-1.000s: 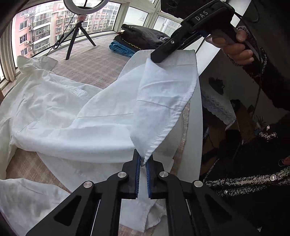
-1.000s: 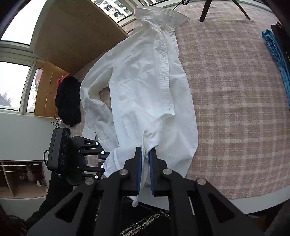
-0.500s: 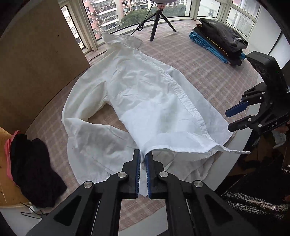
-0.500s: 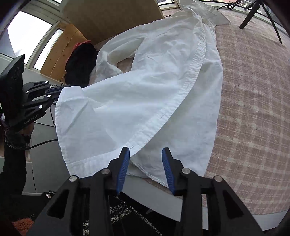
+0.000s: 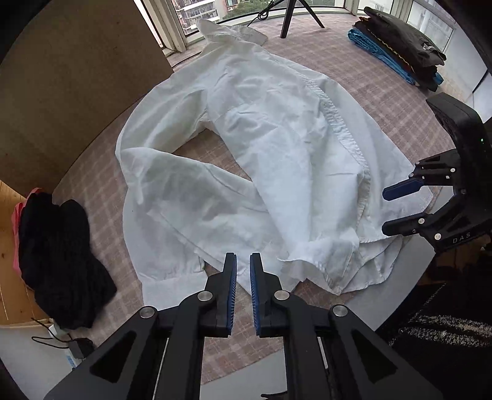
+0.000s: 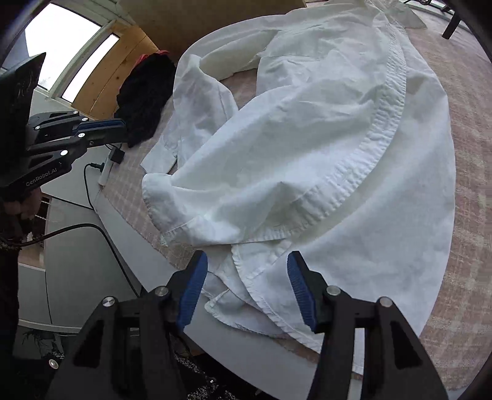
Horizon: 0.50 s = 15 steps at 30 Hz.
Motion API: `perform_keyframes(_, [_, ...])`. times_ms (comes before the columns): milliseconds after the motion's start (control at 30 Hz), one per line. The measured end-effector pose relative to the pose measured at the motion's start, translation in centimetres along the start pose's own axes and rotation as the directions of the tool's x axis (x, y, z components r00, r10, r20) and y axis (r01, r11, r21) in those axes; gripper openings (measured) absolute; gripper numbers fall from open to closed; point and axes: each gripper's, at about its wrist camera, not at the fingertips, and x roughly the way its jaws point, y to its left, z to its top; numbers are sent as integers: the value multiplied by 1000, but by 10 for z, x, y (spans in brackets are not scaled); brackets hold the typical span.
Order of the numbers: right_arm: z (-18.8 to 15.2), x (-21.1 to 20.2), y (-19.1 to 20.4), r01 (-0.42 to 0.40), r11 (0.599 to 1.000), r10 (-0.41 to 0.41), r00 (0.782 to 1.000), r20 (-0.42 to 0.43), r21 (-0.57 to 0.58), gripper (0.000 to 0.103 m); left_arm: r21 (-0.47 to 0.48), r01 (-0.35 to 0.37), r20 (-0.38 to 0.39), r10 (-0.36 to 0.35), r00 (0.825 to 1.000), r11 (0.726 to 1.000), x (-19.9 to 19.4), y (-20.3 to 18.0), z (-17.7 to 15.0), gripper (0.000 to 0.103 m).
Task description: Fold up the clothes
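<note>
A white button-up shirt lies spread on the checked tablecloth, collar at the far end, hem bunched near the table's front edge; it also shows in the right wrist view. My left gripper hovers just above the hem, jaws a narrow gap apart and empty; it appears at the left of the right wrist view. My right gripper is wide open over the crumpled hem corner, holding nothing; it shows at the right of the left wrist view.
A pile of black clothing lies at the left table edge, also in the right wrist view. Folded dark and blue clothes are stacked at the far right. A tripod stands at the back. A brown board leans at the left.
Both grippers held the shirt hem up a second ago. The right one opened first, then the left let go. The hem has dropped onto the table.
</note>
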Motion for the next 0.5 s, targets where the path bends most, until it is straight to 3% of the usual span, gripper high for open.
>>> perform_keyframes(33, [-2,2,3,14,1000,-14,1000,-10,-24,53,-2,41,2,-41,999,999,7,-1,-9,15])
perform_keyframes(133, [-7,9,17,-53,995,48,996,-69,-80,53,3,136,6,-136,991,991,30,-5,-26,29])
perform_keyframes(267, [-4,26,48,-57,986,40,993,-107,-156,54,29,199,46,-201,979,979,52,-4,-26,29])
perform_keyframes(367, [1,39,58,-41,984,19,992,-128,-172,54,28,320,85,-321,943,947,57,2,-15,29])
perform_keyframes(433, [2,39,51,-39,988,18,989,-144,-149,54,71,377,79,-382,921,924,54,-7,-10,25])
perform_keyframes(500, [4,23,29,-41,995,30,993,-116,-94,54,144,376,60,-388,920,915,47,-20,-8,5])
